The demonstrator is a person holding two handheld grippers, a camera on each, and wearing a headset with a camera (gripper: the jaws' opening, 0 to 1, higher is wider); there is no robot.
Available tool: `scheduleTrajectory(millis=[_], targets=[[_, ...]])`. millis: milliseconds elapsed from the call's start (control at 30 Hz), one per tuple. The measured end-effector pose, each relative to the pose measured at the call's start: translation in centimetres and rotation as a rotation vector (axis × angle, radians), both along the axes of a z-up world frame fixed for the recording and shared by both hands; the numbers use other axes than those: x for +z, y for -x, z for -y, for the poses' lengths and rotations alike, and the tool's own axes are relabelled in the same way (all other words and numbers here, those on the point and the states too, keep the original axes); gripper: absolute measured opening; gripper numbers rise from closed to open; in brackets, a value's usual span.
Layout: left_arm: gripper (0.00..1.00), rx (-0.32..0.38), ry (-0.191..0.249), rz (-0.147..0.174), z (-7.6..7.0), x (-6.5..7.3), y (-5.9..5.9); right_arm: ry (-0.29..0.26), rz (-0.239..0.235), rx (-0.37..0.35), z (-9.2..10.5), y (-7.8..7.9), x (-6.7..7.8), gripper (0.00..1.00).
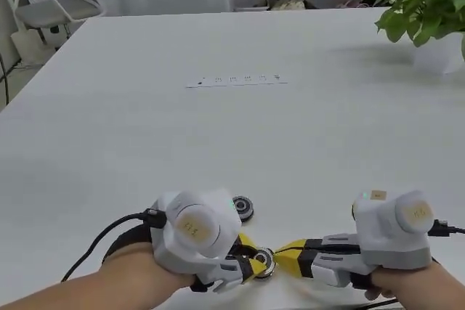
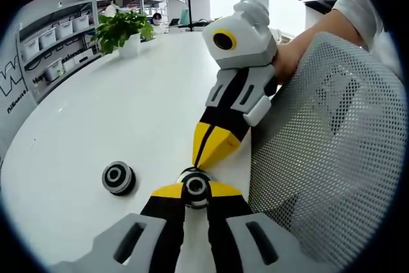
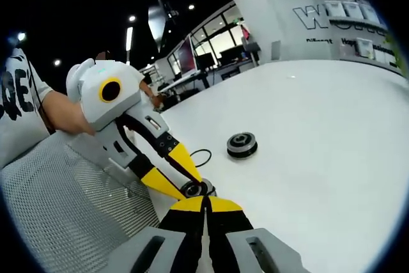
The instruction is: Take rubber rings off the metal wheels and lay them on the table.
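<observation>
A small metal wheel point(image 1: 263, 260) with a black rubber ring sits at the table's near edge, and my left gripper point(image 1: 258, 263) is shut on it. In the left gripper view the wheel point(image 2: 195, 187) is clamped between the yellow tips. My right gripper point(image 1: 280, 253) comes in from the right with its jaws shut, its tips point(image 2: 199, 158) touching the wheel's rim. I cannot tell whether the ring is pinched between them. In the right gripper view my right gripper point(image 3: 206, 201) meets the held wheel point(image 3: 195, 188). A second ringed wheel point(image 1: 242, 208) lies flat just beyond point(image 2: 118, 178) point(image 3: 242, 144).
The white table point(image 1: 232, 136) stretches far ahead. A potted plant point(image 1: 429, 5) stands at the back right, and a row of small markings point(image 1: 236, 80) lies mid-table. A grey mesh chair point(image 2: 332, 158) is close behind the near edge. A black cable point(image 1: 94, 245) trails from the left gripper.
</observation>
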State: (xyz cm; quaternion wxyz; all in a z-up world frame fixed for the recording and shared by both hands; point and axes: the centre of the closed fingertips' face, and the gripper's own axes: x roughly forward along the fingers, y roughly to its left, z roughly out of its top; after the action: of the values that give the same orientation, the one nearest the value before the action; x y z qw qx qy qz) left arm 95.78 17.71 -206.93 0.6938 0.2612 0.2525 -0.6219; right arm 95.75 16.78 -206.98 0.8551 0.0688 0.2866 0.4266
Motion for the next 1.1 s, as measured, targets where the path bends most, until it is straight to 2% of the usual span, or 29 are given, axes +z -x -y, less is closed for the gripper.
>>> scheduleTrajectory(millis=[533, 633, 667, 700, 767, 1033, 1100], targets=[[0.08, 0.0, 0.0, 0.001, 0.0, 0.0, 0.0, -0.019, 0.015, 0.053, -1.2, 0.4, 0.5, 0.0], [0.08, -0.002, 0.003, 0.0, 0.0, 0.0, 0.1, -0.038, 0.02, 0.076, -1.6, 0.6, 0.8, 0.0], [0.08, -0.004, 0.003, 0.001, 0.0, 0.0, 0.1, -0.049, 0.037, 0.078, -1.7, 0.4, 1.0, 0.0], [0.08, -0.004, 0.004, 0.0, 0.0, 0.0, 0.1, -0.048, 0.022, 0.085, -1.7, 0.6, 0.9, 0.0], [0.08, -0.005, 0.006, 0.0, 0.0, 0.0, 0.1, -0.03, 0.031, 0.085, -1.6, 0.4, 0.6, 0.0], [0.08, -0.001, 0.013, -0.001, 0.1, 0.0, 0.1, -0.028, 0.03, 0.065, -1.3, 0.2, 0.5, 0.0], [0.08, 0.006, 0.02, -0.011, 0.1, 0.0, 0.1, -0.029, 0.025, 0.059, -1.2, 0.1, 0.4, 0.0]])
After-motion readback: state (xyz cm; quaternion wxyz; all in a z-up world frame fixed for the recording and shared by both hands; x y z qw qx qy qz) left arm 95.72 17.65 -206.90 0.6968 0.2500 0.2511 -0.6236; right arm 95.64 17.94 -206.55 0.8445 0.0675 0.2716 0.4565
